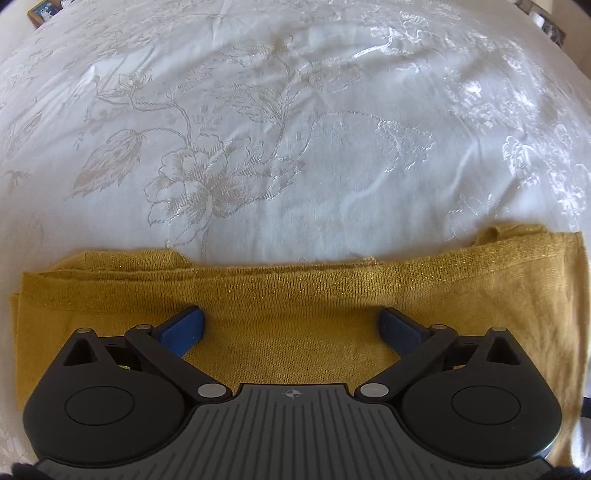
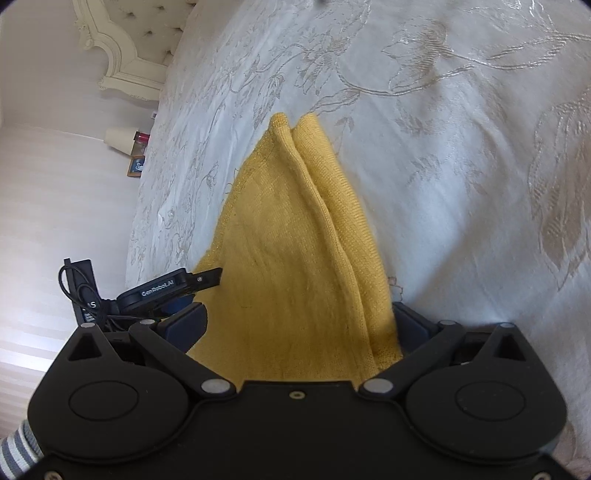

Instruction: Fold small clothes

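Observation:
A mustard-yellow knit garment (image 1: 295, 295) lies folded into a long band on the white embroidered bedspread (image 1: 280, 155). My left gripper (image 1: 291, 328) is open, its blue fingers spread wide and resting on the garment's near part. In the right wrist view the same garment (image 2: 295, 240) runs away from me in folded layers. My right gripper (image 2: 299, 325) is open, its fingers on either side of the garment's near end. The left gripper's body (image 2: 159, 291) shows at the garment's left edge.
The bedspread (image 2: 461, 166) stretches far ahead and to the right. A cream headboard (image 2: 125, 48) stands at the upper left. A lamp shade (image 2: 120, 139) and small items sit beside the bed. A framed picture (image 1: 42, 10) is at the far left corner.

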